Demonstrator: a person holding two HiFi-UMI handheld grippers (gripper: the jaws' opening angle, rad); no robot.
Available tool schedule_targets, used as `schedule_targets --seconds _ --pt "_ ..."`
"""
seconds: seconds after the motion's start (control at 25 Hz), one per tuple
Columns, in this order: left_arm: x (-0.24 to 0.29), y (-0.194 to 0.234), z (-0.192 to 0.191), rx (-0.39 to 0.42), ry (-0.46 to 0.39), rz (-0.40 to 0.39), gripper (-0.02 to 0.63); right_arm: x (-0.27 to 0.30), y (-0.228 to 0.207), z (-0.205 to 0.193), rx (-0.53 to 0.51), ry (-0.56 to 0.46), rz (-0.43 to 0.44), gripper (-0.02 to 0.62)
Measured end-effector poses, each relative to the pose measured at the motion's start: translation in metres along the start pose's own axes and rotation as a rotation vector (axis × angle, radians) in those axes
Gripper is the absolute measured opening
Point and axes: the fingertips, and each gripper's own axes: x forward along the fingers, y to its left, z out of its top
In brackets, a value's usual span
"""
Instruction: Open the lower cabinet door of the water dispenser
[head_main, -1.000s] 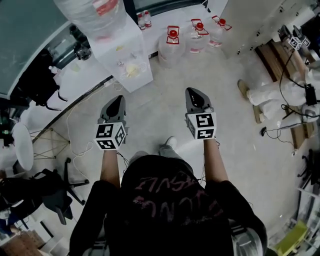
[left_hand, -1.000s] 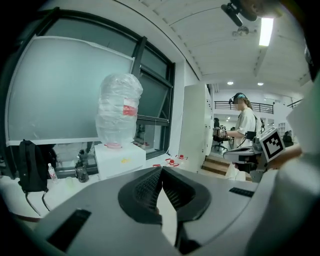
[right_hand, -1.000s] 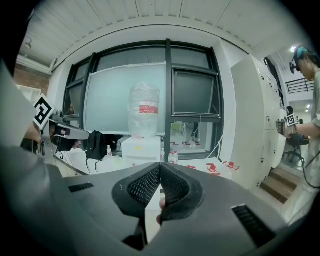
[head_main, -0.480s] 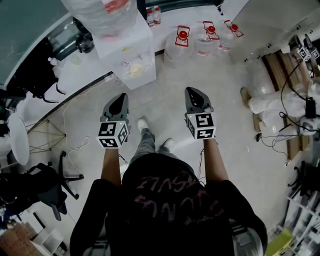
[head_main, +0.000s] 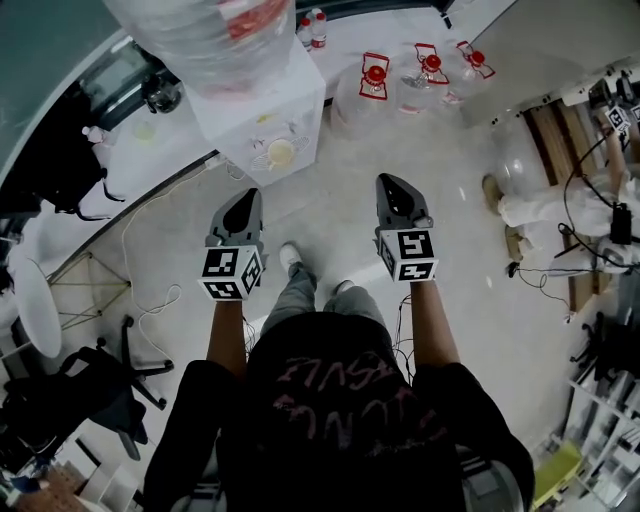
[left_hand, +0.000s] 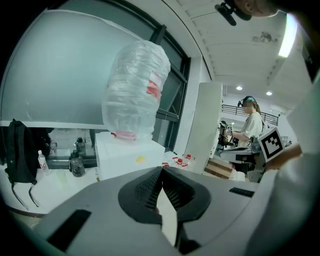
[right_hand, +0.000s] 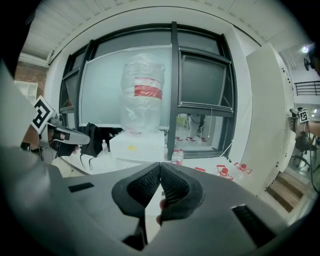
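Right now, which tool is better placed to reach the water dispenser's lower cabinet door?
Probably left: the left tool lines up with the water dispenser, while the right tool sits off to its side, nearer the water jugs. Both shut, empty.

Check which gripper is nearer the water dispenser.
Left. In the head view the left gripper is just short of the water dispenser, nearly in line with it. The right gripper is farther off to its right.

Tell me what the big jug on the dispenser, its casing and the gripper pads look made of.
Jug: clear glossy plastic, see-through, seemingly wrapped in crinkled film.
Dispenser casing: white, smooth; plastic or painted metal, can't tell.
Gripper pads: black, matte, fine-ribbed; likely rubber.
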Motion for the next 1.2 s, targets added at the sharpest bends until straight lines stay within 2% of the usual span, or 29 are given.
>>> schedule_targets --seconds 0.28,0.48,0.68,0.92,1.2 --pt "0.030 0.015 -0.024 -0.034 0.035 0.017 0.011 0.042 -0.011 -0.018 -0.009 0.034 0.027 0.014" --pt "0.056 0.019 -0.051 -0.017 0.058 0.066 0.011 0.074 -0.027 -0.052 -0.016 0.068 0.084 0.014" --pt "0.083 0.020 -0.071 -0.033 0.058 0.133 0.011 0.103 -0.047 -0.089 -0.011 0.099 0.143 0.014" --pt "0.110 0.024 -0.113 -0.033 0.077 0.180 0.011 0.138 -0.062 -0.132 -0.013 0.096 0.182 0.015" --pt "0.140 0.042 -0.171 -0.053 0.078 0.217 0.011 0.181 -0.058 -0.182 -0.004 0.074 0.224 0.014"
